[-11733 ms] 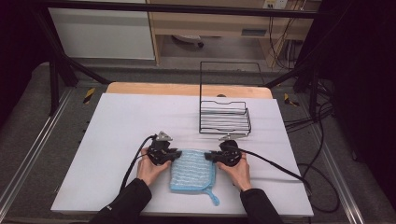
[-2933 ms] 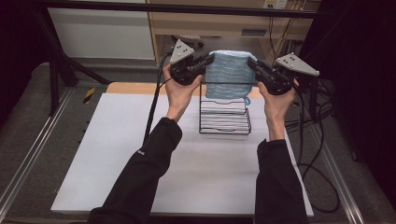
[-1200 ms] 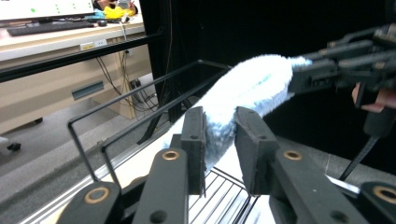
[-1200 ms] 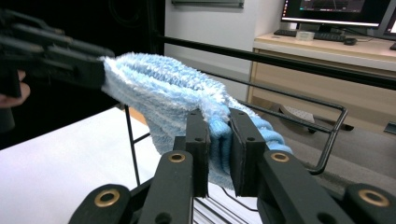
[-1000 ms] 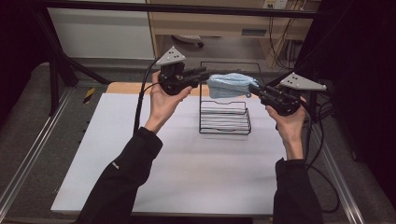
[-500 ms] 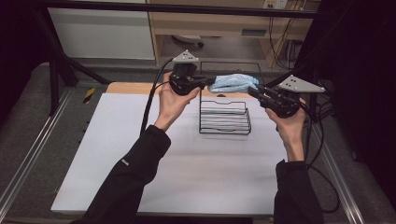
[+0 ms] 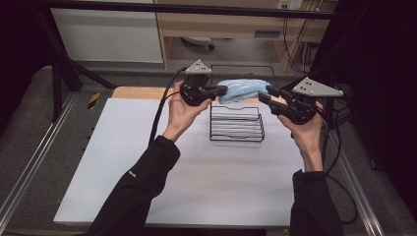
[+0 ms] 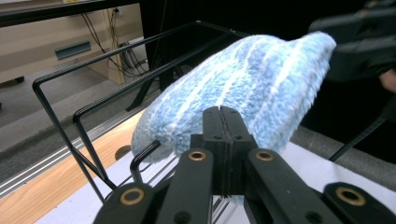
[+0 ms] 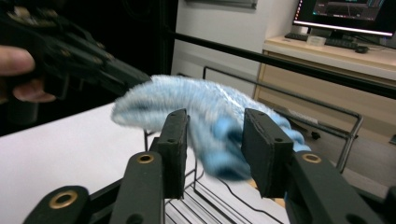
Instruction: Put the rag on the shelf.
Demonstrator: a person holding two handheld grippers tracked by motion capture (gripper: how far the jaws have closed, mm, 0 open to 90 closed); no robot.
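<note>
From above, a fluffy blue cloth [image 7: 242, 90] is hanging bunched over the black wire rack [image 7: 237, 123]. The left gripper [image 7: 220, 90] is pinching its edge. In the left gripper view, the striped cloth [image 8: 243, 88] is sitting behind jaws pressed together. In the right gripper view, the right gripper [image 9: 214, 149] has just been opening, its jaws standing apart before the blurred cloth [image 9: 196, 112].

Even overhead light brightens the white table [image 7: 147, 162]; surroundings stay dim, and the blue cloth [image 9: 205, 116] blurs.

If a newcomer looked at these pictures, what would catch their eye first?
The fluffy blue cloth held up above the black wire rack at the table's far edge. The left gripper is shut on one end; the right gripper, jaws just opening, is at the other.
</note>
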